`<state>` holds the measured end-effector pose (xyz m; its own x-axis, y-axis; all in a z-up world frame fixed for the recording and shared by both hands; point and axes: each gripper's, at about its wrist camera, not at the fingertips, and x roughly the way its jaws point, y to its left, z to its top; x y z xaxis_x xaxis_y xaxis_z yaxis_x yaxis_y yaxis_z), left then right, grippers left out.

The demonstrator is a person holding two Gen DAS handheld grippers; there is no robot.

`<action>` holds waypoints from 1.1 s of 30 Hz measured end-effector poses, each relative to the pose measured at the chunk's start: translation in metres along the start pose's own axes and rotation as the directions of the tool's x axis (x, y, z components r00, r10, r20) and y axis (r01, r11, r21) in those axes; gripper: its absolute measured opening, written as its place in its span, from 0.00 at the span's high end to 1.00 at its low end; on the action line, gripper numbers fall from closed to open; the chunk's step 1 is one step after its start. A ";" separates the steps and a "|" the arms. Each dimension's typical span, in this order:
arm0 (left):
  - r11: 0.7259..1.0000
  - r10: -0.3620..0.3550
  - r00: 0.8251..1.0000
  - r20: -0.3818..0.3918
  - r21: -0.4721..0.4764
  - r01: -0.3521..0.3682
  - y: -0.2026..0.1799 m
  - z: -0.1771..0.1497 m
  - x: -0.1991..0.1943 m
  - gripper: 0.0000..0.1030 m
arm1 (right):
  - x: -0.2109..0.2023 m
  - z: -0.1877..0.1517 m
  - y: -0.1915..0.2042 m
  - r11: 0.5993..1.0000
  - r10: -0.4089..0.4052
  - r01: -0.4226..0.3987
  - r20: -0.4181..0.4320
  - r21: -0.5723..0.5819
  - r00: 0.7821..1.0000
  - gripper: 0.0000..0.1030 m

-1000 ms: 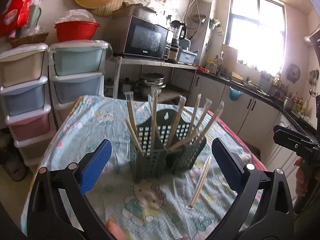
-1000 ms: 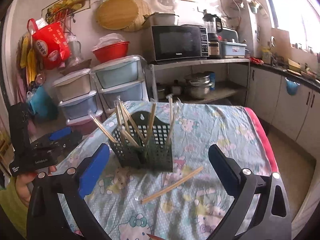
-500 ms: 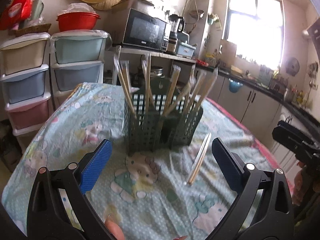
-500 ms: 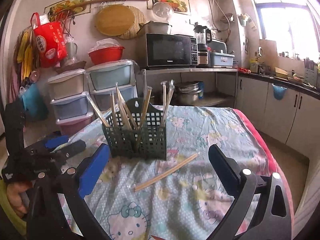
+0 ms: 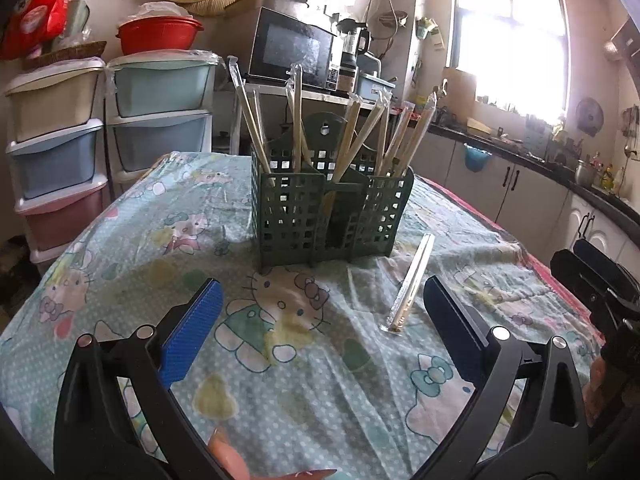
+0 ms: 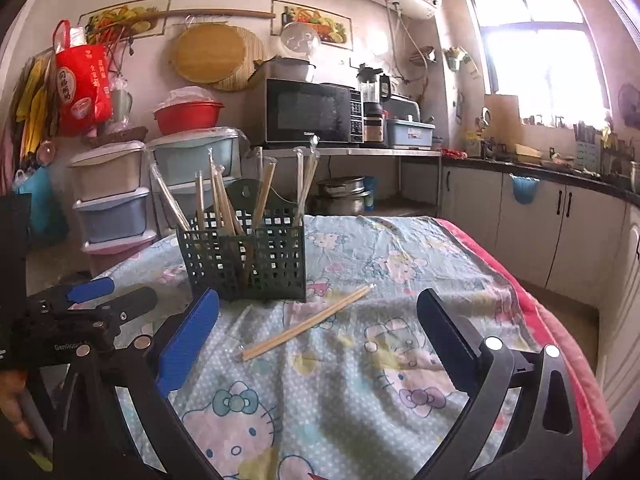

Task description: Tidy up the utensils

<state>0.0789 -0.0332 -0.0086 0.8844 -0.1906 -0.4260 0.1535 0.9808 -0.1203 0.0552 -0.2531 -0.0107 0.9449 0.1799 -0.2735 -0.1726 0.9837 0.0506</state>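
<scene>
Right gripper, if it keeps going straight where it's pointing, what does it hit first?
Probably the wrapped chopsticks lying on the tablecloth, between the right gripper fingers; the green holder sits left of that line. Depth is uncertain.

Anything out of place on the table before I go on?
Yes: one wrapped chopstick pair lies flat on the tablecloth, just off the green holder, while the others stand inside it. Both tools, left and right, are open and empty.

The caddy looks like matt green plastic lattice. The chopsticks are pale wood in glossy clear wrap. The tablecloth is soft, wrinkled printed cloth. The gripper pads are ribbed blue, on smooth black plastic arms.
</scene>
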 end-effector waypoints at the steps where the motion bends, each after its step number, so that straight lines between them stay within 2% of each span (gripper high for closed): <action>1: 1.000 0.000 1.000 -0.003 0.002 0.000 0.000 -0.001 0.001 0.10 | 0.000 -0.002 0.000 1.000 -0.001 0.001 0.000 0.001 1.000 0.06; 33: 1.000 -0.001 1.000 0.015 -0.002 0.001 -0.002 -0.001 -0.002 0.10 | -0.003 -0.007 -0.003 1.000 -0.018 0.018 0.010 0.012 1.000 0.06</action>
<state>0.0769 -0.0343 -0.0082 0.8909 -0.1911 -0.4121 0.1538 0.9805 -0.1222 0.0514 -0.2565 -0.0165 0.9505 0.1618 -0.2652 -0.1521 0.9867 0.0569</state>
